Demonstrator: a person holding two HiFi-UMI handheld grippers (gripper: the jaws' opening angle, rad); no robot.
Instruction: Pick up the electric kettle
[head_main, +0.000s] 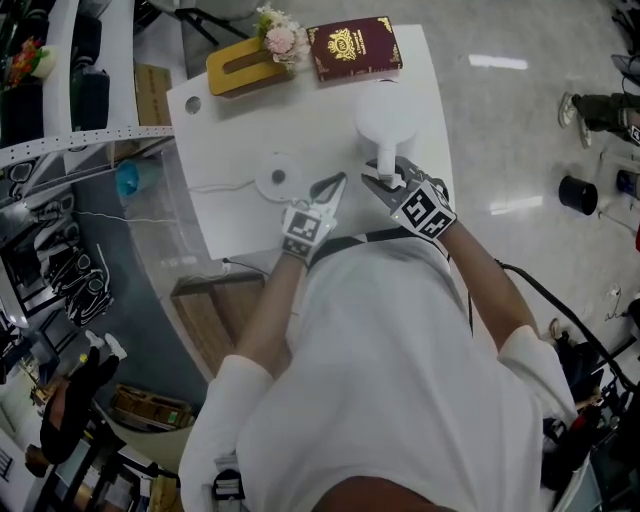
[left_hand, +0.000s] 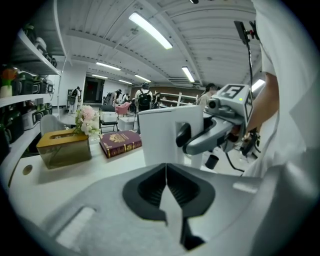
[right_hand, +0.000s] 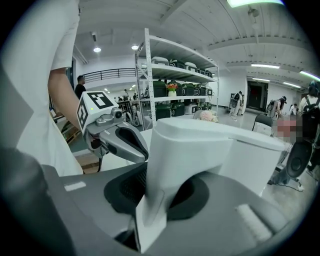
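Note:
The white electric kettle (head_main: 385, 125) stands on the white table (head_main: 230, 215), right of its round base (head_main: 278, 178). My right gripper (head_main: 383, 178) is shut on the kettle's handle (right_hand: 157, 175), which fills the gap between the pads in the right gripper view. My left gripper (head_main: 333, 188) hovers over the table just left of the handle, between base and kettle. Its jaws meet at the tips with nothing in them (left_hand: 166, 170). The left gripper view shows the kettle body (left_hand: 165, 135) straight ahead, with the right gripper (left_hand: 200, 140) clamped on its near side.
At the table's far edge lie a wooden tissue box (head_main: 240, 65), a small bunch of flowers (head_main: 280, 38) and a dark red book (head_main: 353, 47). A white cord (head_main: 215, 187) runs left from the base. Shelving and clutter stand to the left, shiny floor to the right.

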